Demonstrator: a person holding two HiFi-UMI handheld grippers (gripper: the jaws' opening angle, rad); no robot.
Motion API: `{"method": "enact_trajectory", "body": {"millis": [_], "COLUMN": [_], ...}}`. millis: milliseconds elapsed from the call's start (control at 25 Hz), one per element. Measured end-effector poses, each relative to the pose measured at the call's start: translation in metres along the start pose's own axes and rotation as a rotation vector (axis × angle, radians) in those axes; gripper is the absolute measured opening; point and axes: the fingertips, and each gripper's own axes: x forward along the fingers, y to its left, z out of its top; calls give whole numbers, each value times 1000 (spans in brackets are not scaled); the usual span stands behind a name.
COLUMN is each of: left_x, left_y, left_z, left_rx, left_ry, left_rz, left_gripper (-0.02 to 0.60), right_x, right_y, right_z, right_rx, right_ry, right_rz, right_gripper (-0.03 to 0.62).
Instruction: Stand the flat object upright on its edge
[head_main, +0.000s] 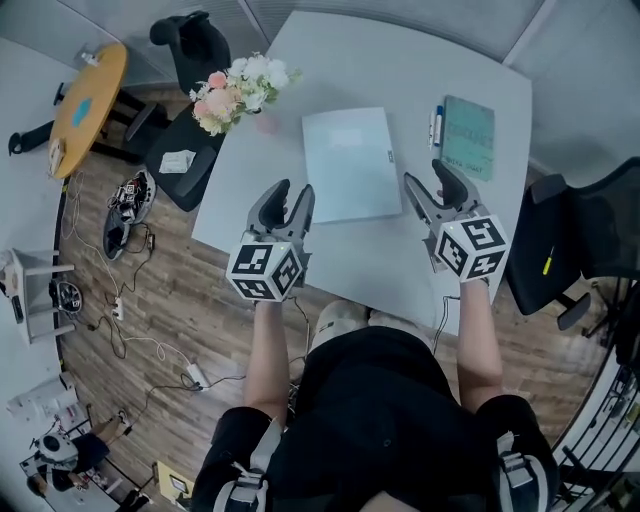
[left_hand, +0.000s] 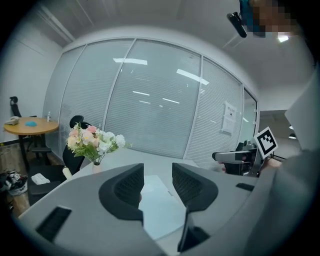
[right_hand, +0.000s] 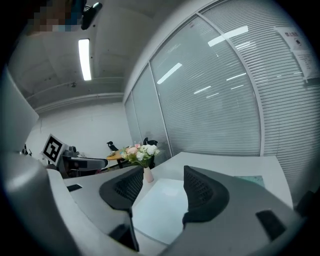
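Note:
A pale blue flat folder (head_main: 350, 163) lies flat on the grey table (head_main: 400, 70), between my two grippers. My left gripper (head_main: 288, 203) hovers just off the folder's near-left corner, jaws apart and empty. My right gripper (head_main: 432, 185) is raised beside the folder's right edge, jaws apart with nothing between them. In the left gripper view the folder (left_hand: 160, 202) shows through the gap of the left gripper (left_hand: 157, 182). In the right gripper view the folder (right_hand: 162, 205) lies beyond the right gripper (right_hand: 162, 185).
A vase of pink and white flowers (head_main: 238, 92) stands at the table's left edge. A green notebook (head_main: 468, 135) with a pen (head_main: 438, 125) lies at the right. Black chairs (head_main: 580, 250) flank the table. Cables lie on the wooden floor (head_main: 150, 320).

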Motion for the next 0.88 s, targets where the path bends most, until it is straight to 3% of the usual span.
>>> {"method": "enact_trajectory", "body": {"millis": [400, 880], "left_x": [88, 167], "left_y": [76, 130], "left_z": [-37, -108], "left_rx": [-73, -166], "left_ry": [138, 305], "left_rz": [-51, -75], "left_gripper": [176, 185], "right_x": [88, 167], "right_y": [-31, -76], "right_z": [-34, -100], "right_rx": [54, 123], "right_ry": [110, 278], "right_rz": [-68, -116], "right_gripper": [268, 276]}}
